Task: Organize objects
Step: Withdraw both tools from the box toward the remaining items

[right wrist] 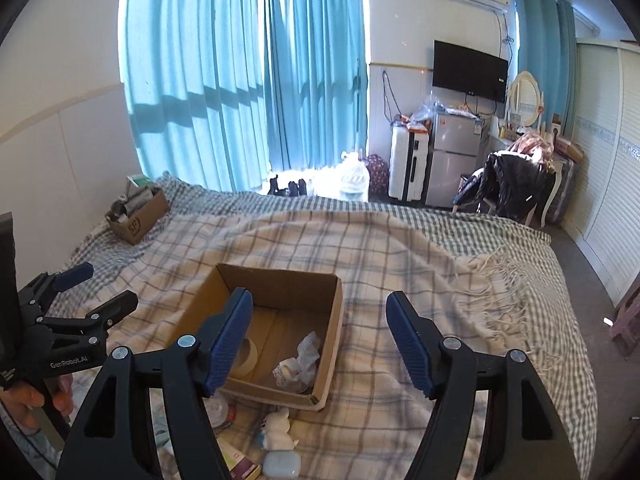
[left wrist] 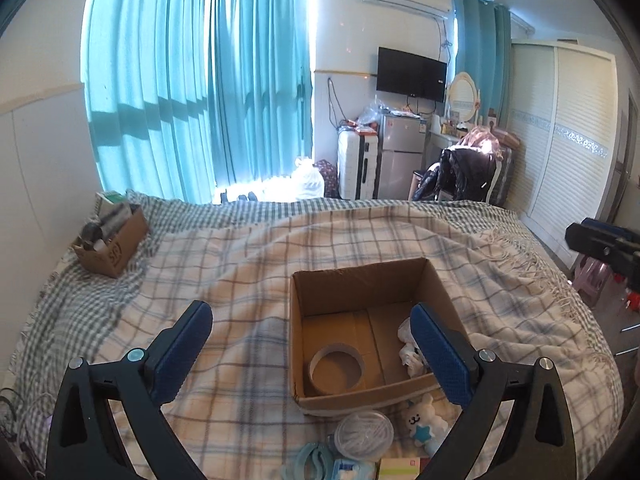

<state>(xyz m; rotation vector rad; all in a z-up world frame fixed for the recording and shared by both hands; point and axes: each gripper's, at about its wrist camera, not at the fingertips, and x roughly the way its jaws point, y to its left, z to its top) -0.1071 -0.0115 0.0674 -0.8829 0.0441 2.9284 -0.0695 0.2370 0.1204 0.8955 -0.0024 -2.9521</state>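
far off by the bed's point(left wrist: 248, 264) left corner sits a small carton point(left wrist: 114, 246) already stuffed with things, well apart from anything i'm doing. my left gripper point(left wrist: 312, 344) hangs above the blanket with its fingers spread wide and nothing between them. just right of its middle stands the open cardboard box point(left wrist: 362, 276), with a tape roll point(left wrist: 338, 368) lying flat in its near left part and a crumpled white wad point(right wrist: 300, 360) in its near right part. the loose things left to sort lie on the blanket between the box's near wall and the bed's near edge, below and a little right of my left fingers: a clear round tub point(left wrist: 364, 434), then a white plush toy point(left wrist: 422, 424), and a pale soap-like case point(right wrist: 282, 464) nearest the edge. my right gripper point(right wrist: 320, 344) is released too, empty, hovering with the box under its left finger. the plush lies with its long axis slanting toward the box. i judge the left hand nearer the tub and the right hand about as well placed for the plush and the case; either has to drop and pull back toward the near edge
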